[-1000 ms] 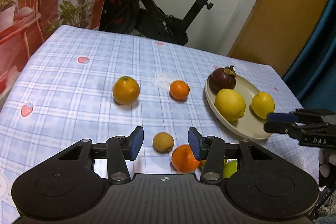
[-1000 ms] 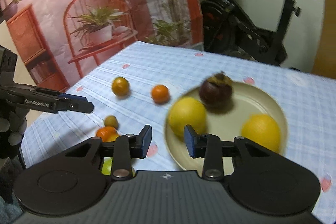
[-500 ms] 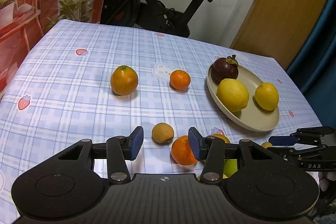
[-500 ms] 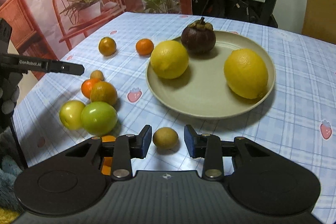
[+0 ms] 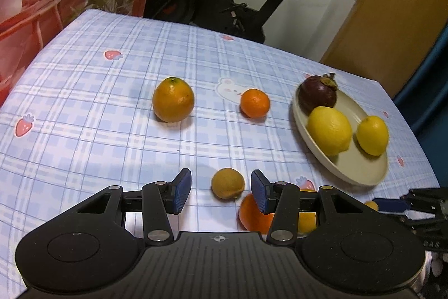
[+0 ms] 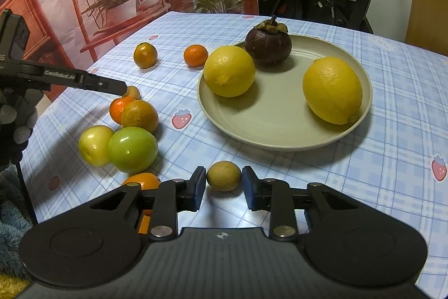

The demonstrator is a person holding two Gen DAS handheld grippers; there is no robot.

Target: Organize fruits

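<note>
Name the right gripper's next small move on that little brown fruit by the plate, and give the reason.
Probably lift it and carry it over the plate. The right gripper has the small brown fruit between its blue pads, which look closed against its sides while it sits on the tablecloth just in front of the plate's near rim. The plate has bare room between the two lemons.

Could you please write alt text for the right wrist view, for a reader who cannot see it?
The right gripper has closed on a small round brownish fruit on a blue checked tablecloth. Beyond it, a beige plate holds two yellow lemons and a dark purple mangosteen.
</note>
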